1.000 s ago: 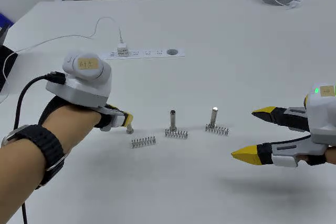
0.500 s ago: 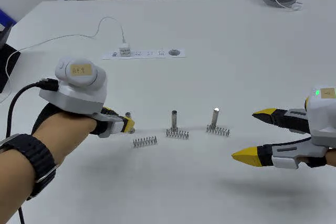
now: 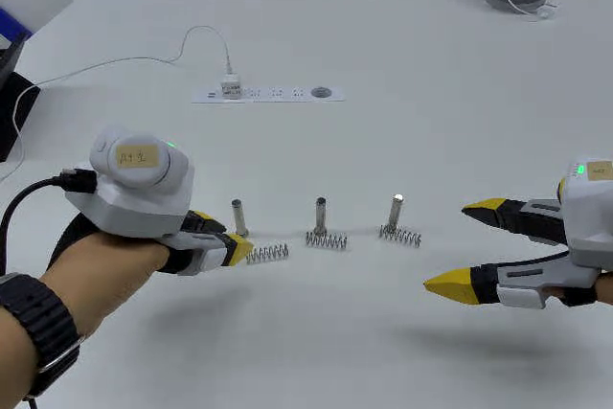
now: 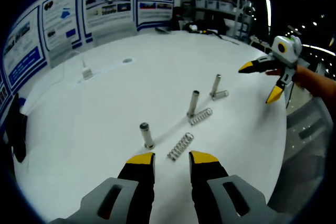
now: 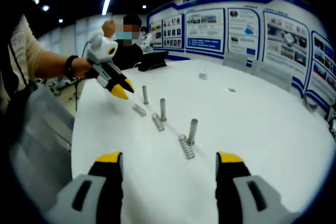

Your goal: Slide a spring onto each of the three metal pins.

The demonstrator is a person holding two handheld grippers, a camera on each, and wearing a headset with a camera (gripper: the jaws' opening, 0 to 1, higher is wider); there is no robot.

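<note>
Left-end spring (image 4: 180, 146): bare steel coil, fine-wound. Lies flat on white worktop (image 3: 383, 64), just ahead of left gripper (image 4: 171, 159), long axis roughly in line with jaws; jaws narrowly parted, empty.

Left-end pin (image 4: 146, 135): short polished cylinder. Stands upright just beside spring, towards far edge.

Right gripper (image 3: 460, 244): jaws wide, empty, well apart towards right edge.

Middle spring (image 3: 326, 240), right-end spring (image 3: 399, 235): flat, unthreaded.

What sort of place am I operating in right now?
Probably a lab or demo hall, not a factory floor: the work sits on a big white table, blue-framed poster panels line the wall, and a power strip lies on the table.
</note>
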